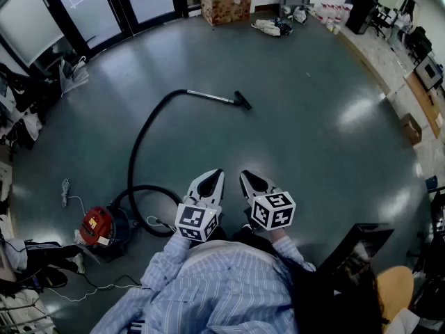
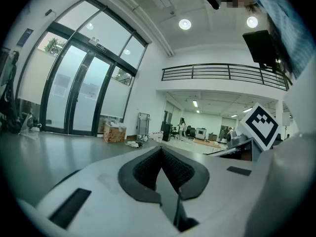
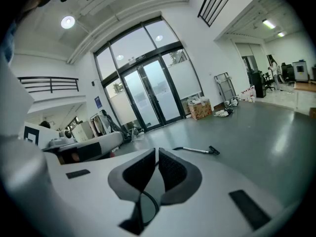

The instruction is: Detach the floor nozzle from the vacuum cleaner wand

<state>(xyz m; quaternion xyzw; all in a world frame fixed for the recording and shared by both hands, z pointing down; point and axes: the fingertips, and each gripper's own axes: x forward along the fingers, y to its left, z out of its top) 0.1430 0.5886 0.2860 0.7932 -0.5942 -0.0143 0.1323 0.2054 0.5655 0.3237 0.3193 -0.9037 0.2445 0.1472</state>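
Floor nozzle lies on the grey floor far out in the middle of the room, joined to the metal wand; from the wand a black hose curves back to the red vacuum cleaner at the near left; the left gripper and the right gripper hover side by side just beyond the person's striped sleeves, well apart from the nozzle; both have their jaws closed together with nothing between them; a cardboard box stands at the far side.
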